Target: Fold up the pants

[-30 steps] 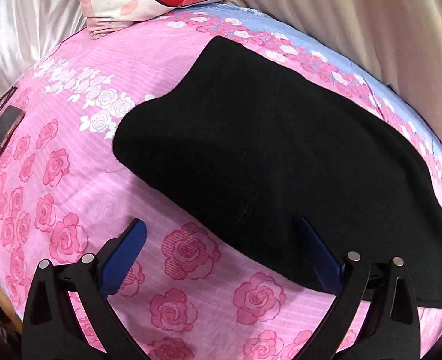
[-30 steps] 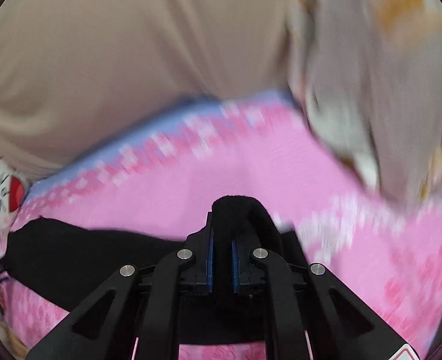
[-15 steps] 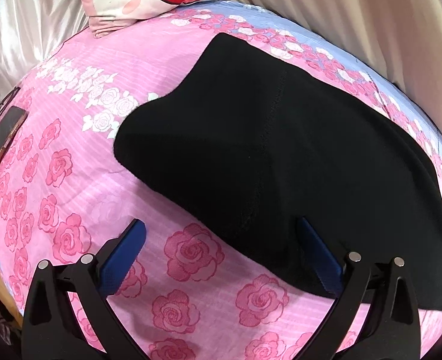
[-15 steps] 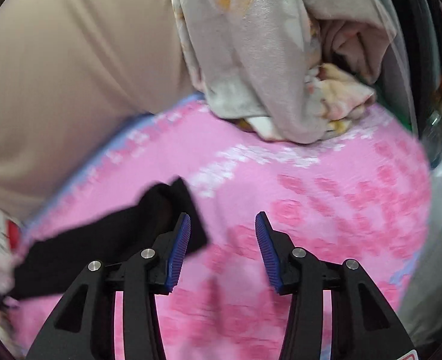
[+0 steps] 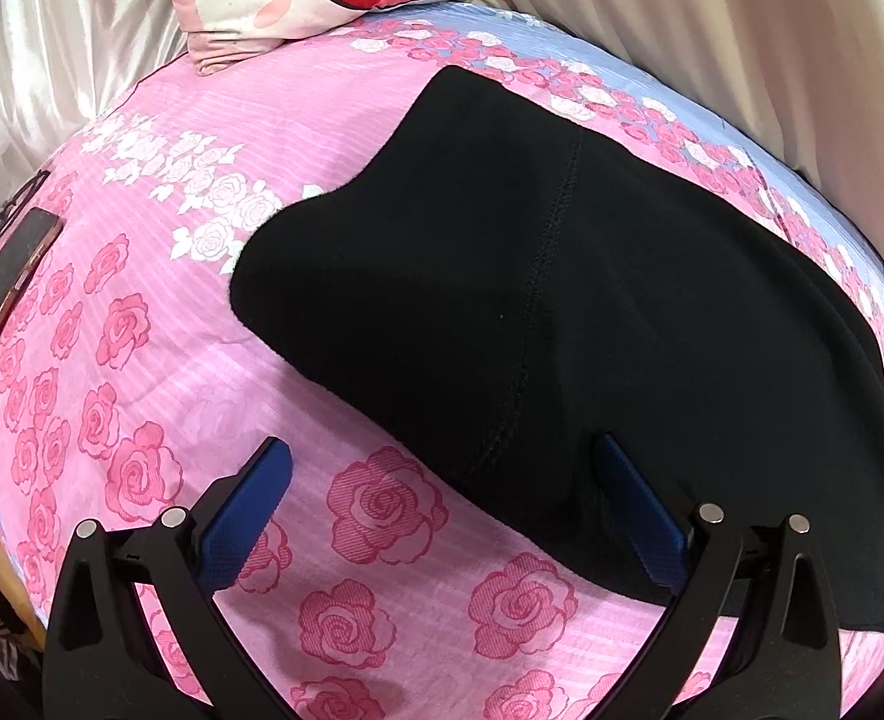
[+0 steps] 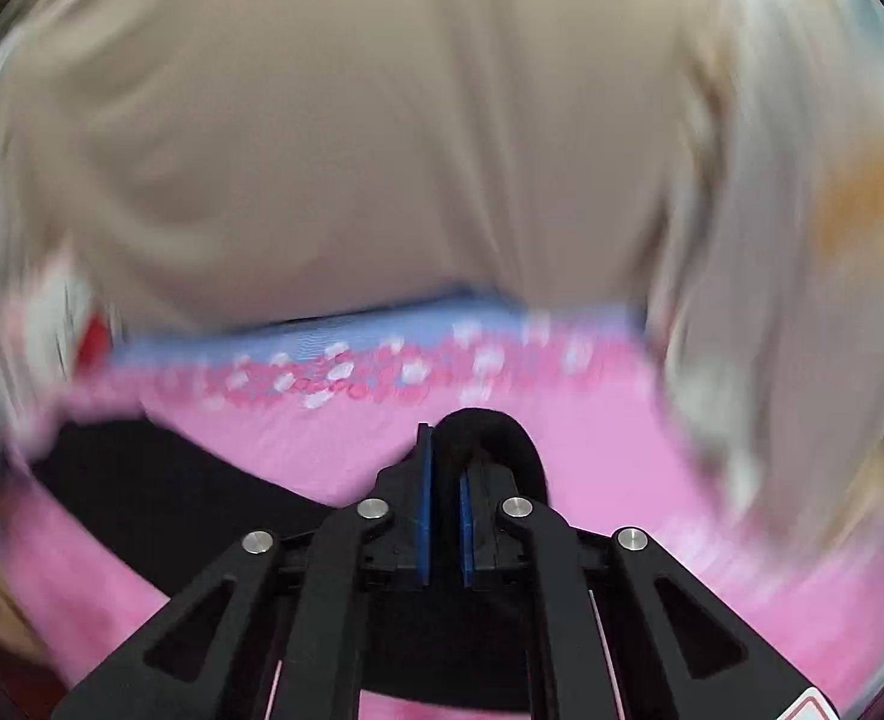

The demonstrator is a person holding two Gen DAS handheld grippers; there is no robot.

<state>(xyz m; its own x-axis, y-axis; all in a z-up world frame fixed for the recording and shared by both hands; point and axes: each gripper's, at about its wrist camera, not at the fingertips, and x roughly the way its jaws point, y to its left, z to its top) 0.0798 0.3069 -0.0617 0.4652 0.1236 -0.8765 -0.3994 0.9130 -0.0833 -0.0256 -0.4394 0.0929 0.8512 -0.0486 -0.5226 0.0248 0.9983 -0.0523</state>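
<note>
Black pants [image 5: 562, 312] spread mid-frame on bed [image 5: 142, 276]. Left claw [image 5: 442, 498] spread wide, empty. Right claw [image 6: 445, 480] closing, pinching a pants fold.

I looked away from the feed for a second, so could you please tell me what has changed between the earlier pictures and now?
The right gripper, shut on a fold of the black pants a second ago, let go half a second ago and stood open beside the cloth. Its jaws are closing now, with black fabric between the pads again, and its view has swung back towards the beige curtain. The left gripper stayed open over the pink bedsheet.
</note>
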